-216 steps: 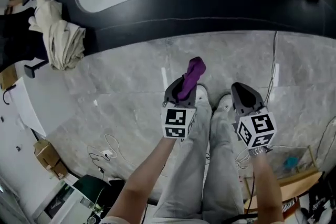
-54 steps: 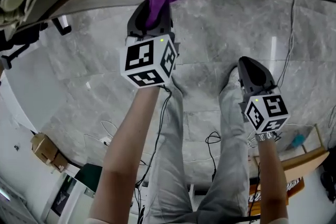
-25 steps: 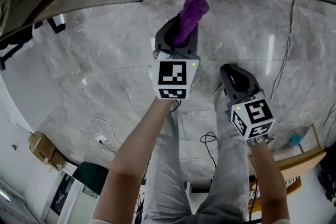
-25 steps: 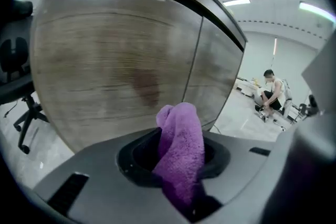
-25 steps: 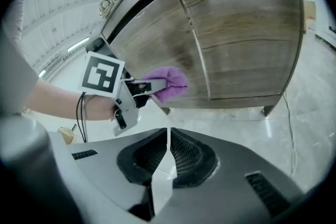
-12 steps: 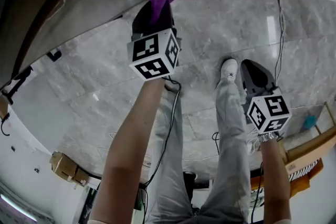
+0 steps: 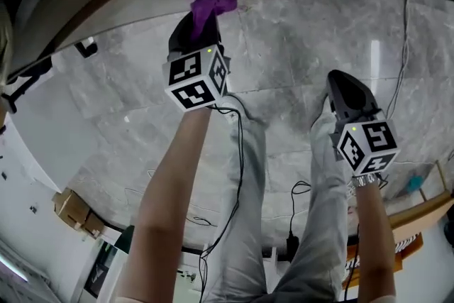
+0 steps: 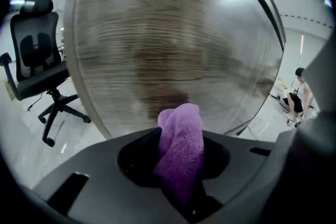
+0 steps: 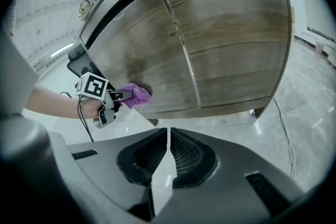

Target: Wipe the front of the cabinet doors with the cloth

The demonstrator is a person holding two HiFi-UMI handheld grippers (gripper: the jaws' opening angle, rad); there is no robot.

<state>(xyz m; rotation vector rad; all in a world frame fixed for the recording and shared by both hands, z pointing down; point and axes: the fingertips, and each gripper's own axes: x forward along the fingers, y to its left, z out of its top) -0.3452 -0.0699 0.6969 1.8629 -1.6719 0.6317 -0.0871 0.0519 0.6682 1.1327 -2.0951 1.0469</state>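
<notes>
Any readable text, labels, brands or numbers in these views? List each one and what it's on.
No readable text in any view.
On the left tongs and right tongs, the cubes carry black-and-white square patterns only, no letters or digits.
Cardboard box: print, if any, too small to read.
Cabinet doors and purple cloth: no labels visible.
</notes>
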